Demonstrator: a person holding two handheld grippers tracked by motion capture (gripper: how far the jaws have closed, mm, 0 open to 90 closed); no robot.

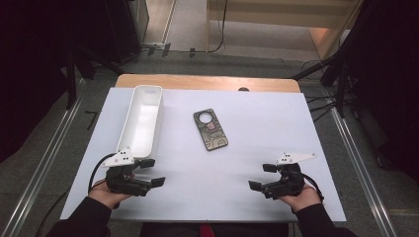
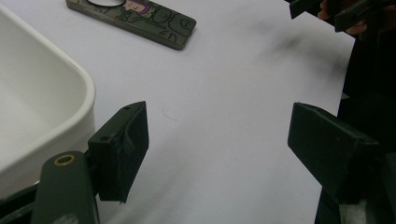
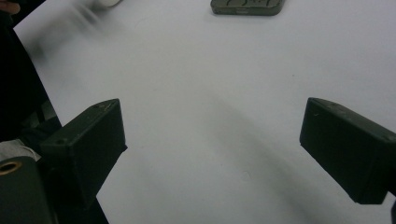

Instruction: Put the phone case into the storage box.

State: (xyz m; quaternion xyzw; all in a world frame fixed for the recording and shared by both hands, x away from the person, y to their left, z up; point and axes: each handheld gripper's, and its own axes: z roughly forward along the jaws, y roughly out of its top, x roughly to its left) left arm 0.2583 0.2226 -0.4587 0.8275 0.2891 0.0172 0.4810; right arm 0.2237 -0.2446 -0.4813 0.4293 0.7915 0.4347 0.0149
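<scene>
On the desk (image 1: 257, 143), seen from above, a phone case (image 1: 210, 129) lies flat at centre, a white tray (image 1: 141, 120) at its 9 o'clock. Left gripper (image 1: 149, 172) and right gripper (image 1: 261, 176) rest near the front edge, fingers apart, empty.

From the left gripper view, the case (image 2: 140, 17) sits at 11 o'clock. It looks thin, light, slightly flexible and slick.

From the right gripper view, its short end (image 3: 247, 6) shows at 12 o'clock. Pinching across the long edges seems the best hold.
</scene>
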